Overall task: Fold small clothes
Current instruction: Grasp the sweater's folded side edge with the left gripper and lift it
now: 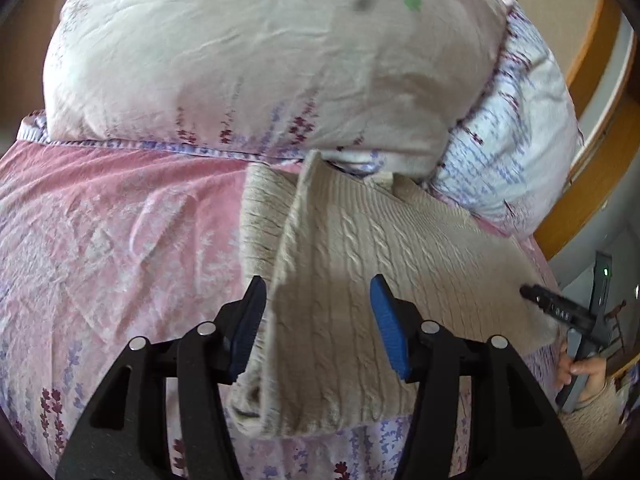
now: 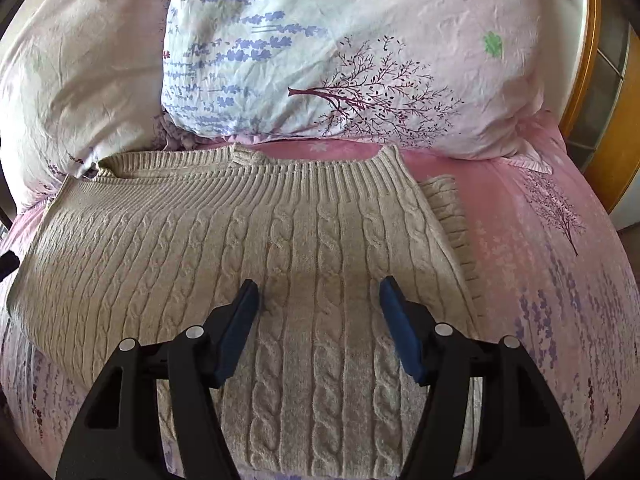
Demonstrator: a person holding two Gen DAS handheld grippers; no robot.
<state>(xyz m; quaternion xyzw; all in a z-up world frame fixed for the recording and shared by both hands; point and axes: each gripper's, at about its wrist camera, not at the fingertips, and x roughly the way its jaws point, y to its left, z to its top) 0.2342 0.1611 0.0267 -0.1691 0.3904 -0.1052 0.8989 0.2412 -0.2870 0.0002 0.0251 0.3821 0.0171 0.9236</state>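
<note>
Beige cable-knit sweater (image 2: 248, 248) lies flat on the pink floral bed sheet (image 2: 540, 240), ribbed collar just below the pillows (image 2: 360, 72), one side already folded inward. Left hand-held gripper (image 1: 318, 320) hovers above the sweater's folded edge, jaws spread apart, nothing between them. Right hand-held gripper (image 2: 320, 324) hangs over the sweater's middle, jaws likewise apart and empty. Wooden bed frame (image 2: 612, 160) sits right of the pillows
</note>
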